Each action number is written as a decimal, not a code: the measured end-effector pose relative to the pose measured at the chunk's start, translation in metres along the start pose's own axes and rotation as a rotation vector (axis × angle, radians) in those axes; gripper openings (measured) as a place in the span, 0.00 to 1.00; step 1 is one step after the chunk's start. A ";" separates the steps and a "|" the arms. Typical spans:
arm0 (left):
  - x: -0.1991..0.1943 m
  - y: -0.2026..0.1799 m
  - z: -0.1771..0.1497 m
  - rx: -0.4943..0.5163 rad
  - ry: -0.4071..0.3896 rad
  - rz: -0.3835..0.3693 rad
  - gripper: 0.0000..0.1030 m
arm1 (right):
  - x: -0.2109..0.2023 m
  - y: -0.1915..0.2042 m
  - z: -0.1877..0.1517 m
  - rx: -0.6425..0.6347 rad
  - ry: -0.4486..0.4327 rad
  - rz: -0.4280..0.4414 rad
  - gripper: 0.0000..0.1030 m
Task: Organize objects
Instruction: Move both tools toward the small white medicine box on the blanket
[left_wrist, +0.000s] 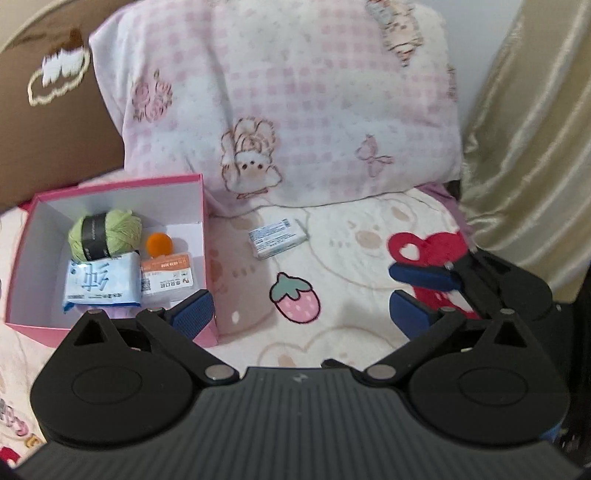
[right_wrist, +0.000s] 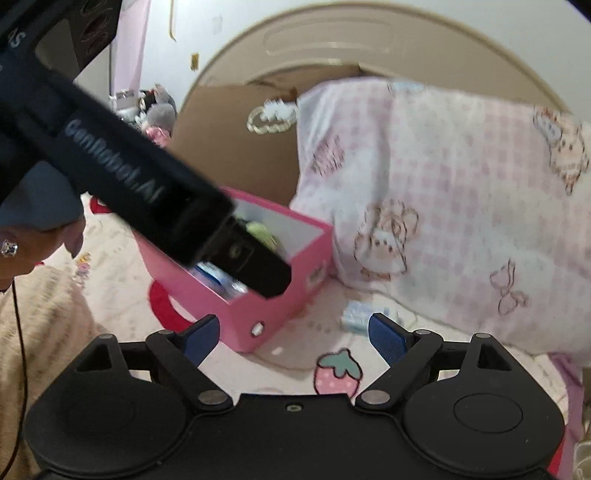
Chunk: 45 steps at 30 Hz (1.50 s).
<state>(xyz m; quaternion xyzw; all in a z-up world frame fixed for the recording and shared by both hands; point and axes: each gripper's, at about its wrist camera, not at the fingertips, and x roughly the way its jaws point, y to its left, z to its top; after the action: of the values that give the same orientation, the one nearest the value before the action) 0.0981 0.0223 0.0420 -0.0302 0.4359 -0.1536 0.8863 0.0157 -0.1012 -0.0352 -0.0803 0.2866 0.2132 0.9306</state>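
While both grippers stand wide with nothing between their pads, we hold the left gripper (left_wrist: 301, 314) over the bed (left_wrist: 351, 332). A pink box (left_wrist: 118, 184) at ten o'clock contains green yarn (left_wrist: 105, 236), an orange ball (left_wrist: 159, 244), a blue tissue pack (left_wrist: 103, 282) and an orange-labelled packet (left_wrist: 168, 278). A small white packet (left_wrist: 277, 238) lies on the blanket at twelve o'clock, apart from the box and just before the pink pillow (left_wrist: 295, 103). The right gripper (right_wrist: 293, 338) hovers near that packet (right_wrist: 356, 315), at one o'clock in its own view, its jaws empty.
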 end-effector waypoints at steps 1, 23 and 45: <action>0.011 0.004 0.003 -0.023 0.013 -0.011 1.00 | 0.006 -0.005 -0.002 0.001 0.007 -0.001 0.87; 0.149 0.030 0.047 -0.110 0.011 -0.014 0.82 | 0.111 -0.052 -0.008 -0.037 0.026 -0.146 0.87; 0.207 0.020 0.017 -0.101 -0.096 0.027 0.59 | 0.166 -0.082 -0.050 0.056 0.021 -0.117 0.86</action>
<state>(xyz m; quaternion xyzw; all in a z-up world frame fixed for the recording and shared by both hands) 0.2349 -0.0221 -0.1090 -0.0763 0.4006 -0.1177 0.9054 0.1501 -0.1299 -0.1683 -0.0733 0.2970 0.1494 0.9403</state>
